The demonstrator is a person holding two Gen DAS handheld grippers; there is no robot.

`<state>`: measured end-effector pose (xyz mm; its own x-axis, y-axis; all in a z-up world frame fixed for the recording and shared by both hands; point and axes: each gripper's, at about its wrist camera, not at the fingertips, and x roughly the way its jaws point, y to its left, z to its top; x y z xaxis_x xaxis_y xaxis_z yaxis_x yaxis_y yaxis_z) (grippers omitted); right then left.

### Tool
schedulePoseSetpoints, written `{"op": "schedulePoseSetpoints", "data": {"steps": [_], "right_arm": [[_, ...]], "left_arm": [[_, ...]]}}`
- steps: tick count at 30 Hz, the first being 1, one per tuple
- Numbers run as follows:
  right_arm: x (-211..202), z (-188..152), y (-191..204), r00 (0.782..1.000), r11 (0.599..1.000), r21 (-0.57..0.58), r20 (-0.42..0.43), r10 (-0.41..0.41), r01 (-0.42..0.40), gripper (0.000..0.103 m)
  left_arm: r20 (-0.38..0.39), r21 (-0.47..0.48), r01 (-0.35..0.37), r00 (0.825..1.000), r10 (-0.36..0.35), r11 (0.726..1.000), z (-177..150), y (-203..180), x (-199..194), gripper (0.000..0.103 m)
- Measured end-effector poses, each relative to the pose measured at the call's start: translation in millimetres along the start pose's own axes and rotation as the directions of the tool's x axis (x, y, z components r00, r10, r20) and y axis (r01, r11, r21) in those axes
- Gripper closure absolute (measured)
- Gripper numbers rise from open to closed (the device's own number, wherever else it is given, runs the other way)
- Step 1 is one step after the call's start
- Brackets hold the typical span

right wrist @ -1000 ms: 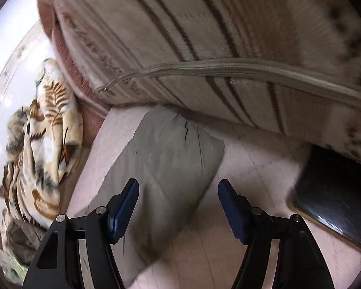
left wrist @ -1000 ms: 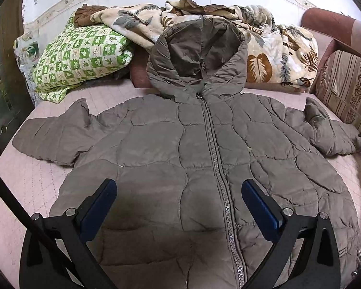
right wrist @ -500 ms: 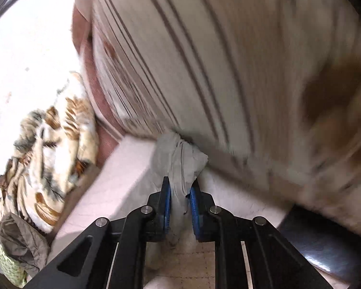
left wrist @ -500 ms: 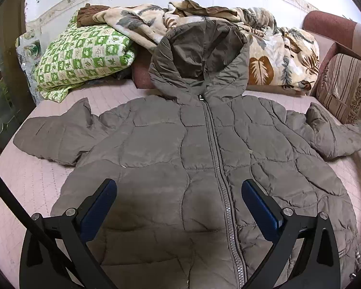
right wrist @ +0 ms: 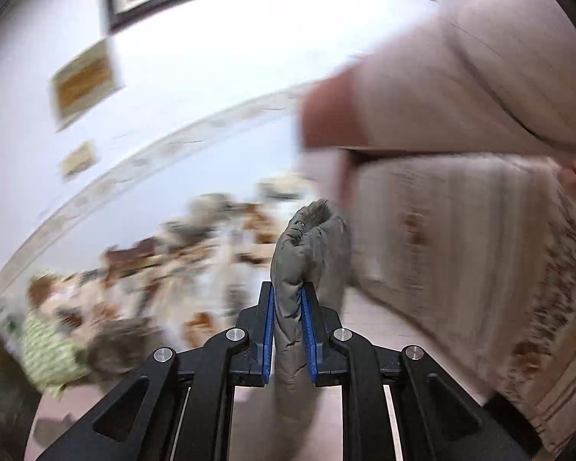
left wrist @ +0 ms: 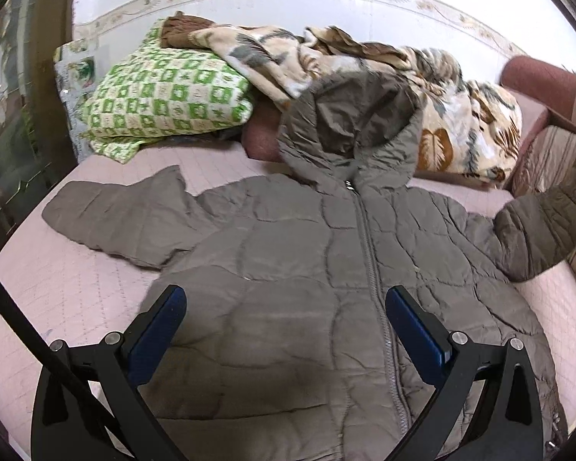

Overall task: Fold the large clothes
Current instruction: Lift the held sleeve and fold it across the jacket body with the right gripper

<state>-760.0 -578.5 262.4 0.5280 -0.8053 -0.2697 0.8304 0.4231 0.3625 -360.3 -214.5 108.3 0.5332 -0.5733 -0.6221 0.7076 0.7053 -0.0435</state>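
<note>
Jacket [left wrist: 288, 276]: a large, grey-brown puffer with a hood, lying front-up and zipped on a pink bed [left wrist: 76, 288].

Left wrist view: the left gripper [left wrist: 286, 319] hangs above the jacket's lower half, its blue pads wide apart with nothing between them. The zip [left wrist: 368, 269] runs away from the tool, just inside the pad on the right. The hood [left wrist: 349, 126] lies straight ahead, propped against a leaf-print blanket [left wrist: 460, 115], with a green checked pillow [left wrist: 165, 96] ahead to the left. One sleeve [left wrist: 115, 219] lies flat, ahead and to the left. The other sleeve [left wrist: 537, 226], ahead to the right, is raised off the bed and runs out of the picture's right edge.

Right wrist view: the picture is heavily blurred. The right gripper [right wrist: 288, 326] is clamped on the cuff [right wrist: 307, 253] of that raised sleeve; the fabric bunches between the pads and bulges beyond the tips. A striped cushion [right wrist: 460, 269] stands close on the right of the tool.

What could go wrong, as I judge it: the fabric looks slick and puffy, and the grip holds only the cuff's end, so a quick swing could pull it free. The lifted sleeve could also drag the shoulder and shift the body, since the other tool is not pinning it. The sleeve may brush the cushion, and an unguided fold may land crooked across the chest.
</note>
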Motion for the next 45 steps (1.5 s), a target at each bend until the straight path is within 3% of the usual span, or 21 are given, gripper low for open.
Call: {"op": "schedulePoseSetpoints", "data": {"steps": [6, 10, 14, 20, 22, 26, 28, 29, 30, 33, 34, 36, 38, 39, 41, 42, 43, 45], "right_arm": [[-15.3, -25.2, 135.5, 0.976, 0.966, -0.147, -0.067, 0.206, -0.214, 0.089], [-9.5, -73.9, 213.9, 0.938, 0.915, -0.226, -0.17, 0.301, -0.335, 0.089], [5.6, -137.8, 266.9, 0.895, 0.859, -0.291, -0.287, 0.341, -0.421, 0.089], [50.3, -260.4, 313.0, 0.803, 0.826, -0.261, -0.497, 0.328, -0.499, 0.089], [71.6, -303.9, 318.6, 0.769, 0.833, -0.239, -0.564, 0.3, -0.5, 0.089], [100.8, -350.9, 314.8, 0.72, 0.853, -0.175, -0.633, 0.285, -0.492, 0.088], [119.1, -363.1, 310.0, 0.665, 0.865, -0.108, -0.688, 0.29, -0.49, 0.074], [126.1, -367.8, 307.0, 0.616, 0.864, -0.053, -0.723, 0.313, -0.501, 0.062], [126.9, -367.2, 303.4, 0.584, 0.855, -0.009, -0.734, 0.347, -0.519, 0.06], [112.3, -350.0, 294.2, 0.531, 0.805, 0.051, -0.727, 0.435, -0.591, 0.051], [105.8, -340.9, 289.9, 0.532, 0.792, 0.063, -0.708, 0.464, -0.607, 0.049], [97.7, -315.6, 273.2, 0.583, 0.796, 0.039, -0.659, 0.475, -0.604, 0.04], [98.3, -288.9, 249.6, 0.681, 0.84, -0.025, -0.599, 0.422, -0.543, 0.04], [102.2, -276.4, 235.9, 0.744, 0.873, -0.078, -0.564, 0.359, -0.481, 0.04], [116.9, -259.8, 207.7, 0.819, 0.924, -0.144, -0.524, 0.231, -0.353, 0.04], [126.6, -253.9, 191.9, 0.847, 0.944, -0.17, -0.507, 0.164, -0.284, 0.04], [135.9, -250.9, 176.6, 0.86, 0.958, -0.185, -0.499, 0.102, -0.22, 0.04], [157.2, -253.9, 150.2, 0.858, 0.972, -0.187, -0.513, 0.029, -0.144, 0.04]], "left_arm": [[0.004, -0.059, -0.023, 1.0, 0.024, 0.998, 2.7, 34.0, -9.2, 0.0], [0.006, -0.085, -0.048, 0.999, 0.049, 0.995, 2.7, 54.0, -13.5, 0.0], [-0.009, -0.117, -0.068, 0.998, 0.067, 0.991, 1.6, 73.3, -14.1, 0.0], [-0.033, -0.153, -0.095, 0.995, 0.091, 0.984, -0.4, 89.9, -11.6, 0.0], [-0.045, -0.164, -0.101, 0.994, 0.095, 0.981, -0.6, 92.8, -8.5, 0.0], [-0.06, -0.17, -0.104, 0.994, 0.095, 0.98, 0.2, 93.5, -2.0, 0.0], [-0.063, -0.167, -0.104, 0.994, 0.095, 0.98, 1.1, 91.9, 0.6, 0.0], [-0.063, -0.167, -0.103, 0.994, 0.094, 0.98, 1.6, 91.3, 1.8, 0.0], [-0.064, -0.169, -0.101, 0.994, 0.092, 0.98, 1.9, 90.7, 2.7, 0.0], [-0.066, -0.17, -0.098, 0.994, 0.088, 0.981, 3.1, 87.1, 6.5, 0.0], [-0.067, -0.169, -0.097, 0.994, 0.086, 0.981, 3.1, 86.2, 7.9, 0.0], [-0.075, -0.165, -0.095, 0.994, 0.084, 0.982, 3.3, 81.5, 12.8, 0.0], [-0.083, -0.156, -0.096, 0.993, 0.084, 0.983, 3.5, 76.0, 17.3, 0.0], [-0.087, -0.149, -0.095, 0.993, 0.083, 0.984, 3.4, 72.3, 19.8, 0.0], [-0.092, -0.136, -0.092, 0.993, 0.079, 0.986, 3.2, 65.7, 23.1, 0.0], [-0.091, -0.125, -0.091, 0.993, 0.08, 0.988, 2.9, 61.3, 24.4, 0.0], [-0.089, -0.117, -0.091, 0.993, 0.081, 0.989, 2.7, 58.6, 24.9, 0.0], [-0.088, -0.09, -0.092, 0.993, 0.084, 0.992, 2.3, 49.6, 28.0, 0.0]]}}
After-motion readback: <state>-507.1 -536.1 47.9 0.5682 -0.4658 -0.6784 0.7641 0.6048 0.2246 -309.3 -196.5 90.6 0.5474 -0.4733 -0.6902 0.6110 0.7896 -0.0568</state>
